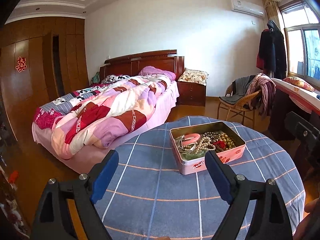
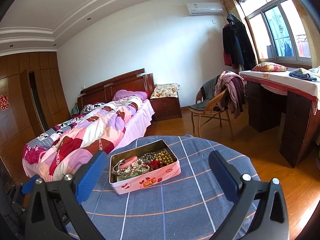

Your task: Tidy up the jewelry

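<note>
A pink open tin box (image 1: 236, 153) (image 2: 152, 182) stands on a round table with a blue checked cloth (image 1: 160, 196) (image 2: 176, 206). Inside lie a pink bangle (image 1: 191, 137) (image 2: 130, 160), silver bangles (image 1: 185, 147), pearl and bead necklaces (image 1: 220, 138) (image 2: 162, 158) and a red ornament (image 1: 219, 143) (image 2: 155, 163). My left gripper (image 1: 162, 156) is open and empty, near the box's front left. My right gripper (image 2: 158, 158) is open and empty, hovering before the box. The right gripper also shows at the left view's right edge (image 1: 304, 132).
A bed with a patchwork quilt (image 1: 104, 110) (image 2: 84, 132) stands close behind the table on the left. A wicker chair with clothes (image 1: 244, 98) (image 2: 216, 104) and a dark desk (image 2: 290, 108) stand to the right. Wooden wardrobes (image 1: 30, 70) line the left wall.
</note>
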{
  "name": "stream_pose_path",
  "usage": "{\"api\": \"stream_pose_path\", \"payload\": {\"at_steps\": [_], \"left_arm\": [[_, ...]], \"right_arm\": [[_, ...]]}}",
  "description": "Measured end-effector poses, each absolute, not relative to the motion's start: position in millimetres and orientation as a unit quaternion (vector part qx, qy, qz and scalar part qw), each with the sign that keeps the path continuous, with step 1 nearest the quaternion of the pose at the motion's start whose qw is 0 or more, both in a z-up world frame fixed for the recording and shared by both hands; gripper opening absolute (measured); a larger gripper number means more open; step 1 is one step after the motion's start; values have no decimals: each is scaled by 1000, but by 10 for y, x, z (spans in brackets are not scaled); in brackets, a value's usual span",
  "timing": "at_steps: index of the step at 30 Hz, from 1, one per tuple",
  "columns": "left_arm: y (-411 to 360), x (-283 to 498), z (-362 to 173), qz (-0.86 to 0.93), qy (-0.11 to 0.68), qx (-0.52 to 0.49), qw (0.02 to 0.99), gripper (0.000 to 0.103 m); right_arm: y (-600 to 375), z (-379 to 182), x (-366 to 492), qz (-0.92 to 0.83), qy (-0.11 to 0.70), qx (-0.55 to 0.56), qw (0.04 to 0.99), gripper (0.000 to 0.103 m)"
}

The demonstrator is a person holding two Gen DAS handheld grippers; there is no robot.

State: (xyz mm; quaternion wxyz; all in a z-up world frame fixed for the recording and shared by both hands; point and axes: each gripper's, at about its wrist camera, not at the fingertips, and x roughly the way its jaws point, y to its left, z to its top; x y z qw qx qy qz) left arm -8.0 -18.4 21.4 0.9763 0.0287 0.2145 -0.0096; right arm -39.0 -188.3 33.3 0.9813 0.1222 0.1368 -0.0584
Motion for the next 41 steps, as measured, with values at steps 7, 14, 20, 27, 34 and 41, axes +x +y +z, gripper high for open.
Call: {"api": "stream_pose_path", "payload": {"at_steps": [7,14,20,27,34,41], "left_arm": [[-189,-89,217,-7,211,26,977,88],[-191,-108,243,-7,206,27,978,88],[-180,-110,250,-7,204,26,979,88],[-191,-186,326,-3,169,39,985,89],[-135,-132,336,-18,186,11,982,89],[-185,-95,266,-19,207,25,978,89]], "right_arm": [[-1879,359,-422,-58,131,122,982,103],[-1878,372,-428,-59,129,120,983,103],[-1869,381,-447,-62,125,121,983,103],[-1855,391,-472,-66,121,117,983,103],[-1865,391,-453,-71,125,116,983,103],[-1879,361,-438,-74,136,117,981,103]]}}
